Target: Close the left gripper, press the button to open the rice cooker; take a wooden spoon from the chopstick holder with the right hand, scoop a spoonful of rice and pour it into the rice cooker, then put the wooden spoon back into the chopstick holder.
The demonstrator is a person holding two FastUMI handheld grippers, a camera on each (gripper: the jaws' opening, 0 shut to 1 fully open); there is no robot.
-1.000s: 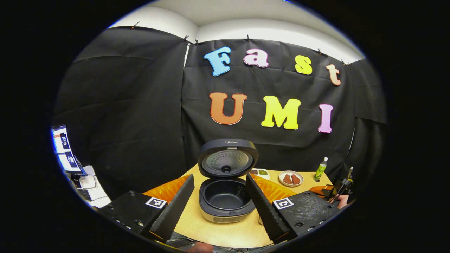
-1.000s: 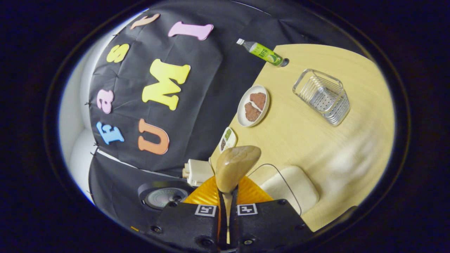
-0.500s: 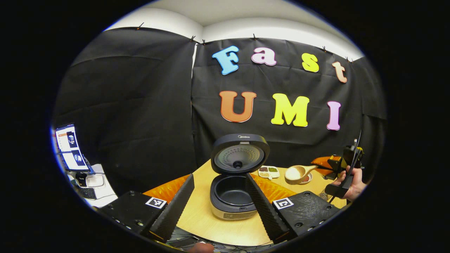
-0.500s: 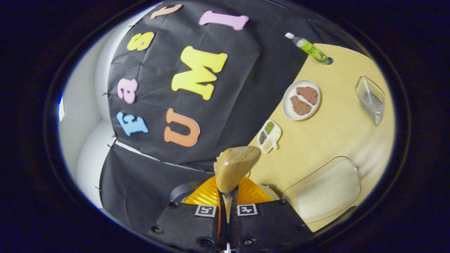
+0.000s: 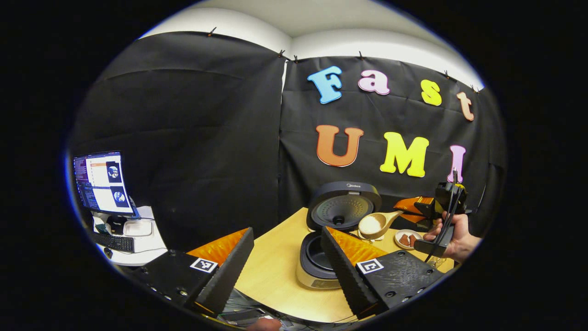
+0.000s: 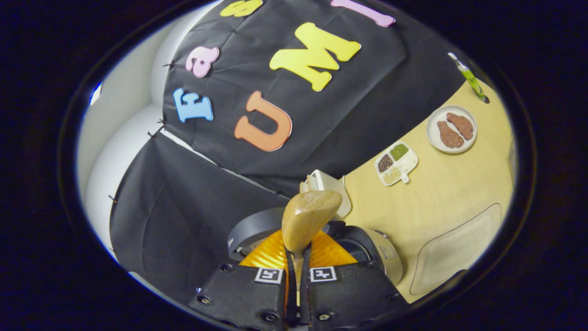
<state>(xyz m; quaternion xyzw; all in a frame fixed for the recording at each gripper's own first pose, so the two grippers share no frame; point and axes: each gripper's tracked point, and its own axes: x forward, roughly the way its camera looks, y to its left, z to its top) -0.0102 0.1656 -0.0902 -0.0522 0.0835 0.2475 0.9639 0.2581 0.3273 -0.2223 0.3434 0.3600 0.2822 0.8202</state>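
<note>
Right gripper jaws clamped on wooden spoon handle, bowl full of rice, held beside raised lid of open rice cooker on tabletop. Left gripper jaws apart, empty, near cooker.

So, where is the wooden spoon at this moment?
In the left gripper view the wooden spoon, holding rice, is on the right, in front of the rice cooker's raised lid, gripped by the right gripper.
</note>
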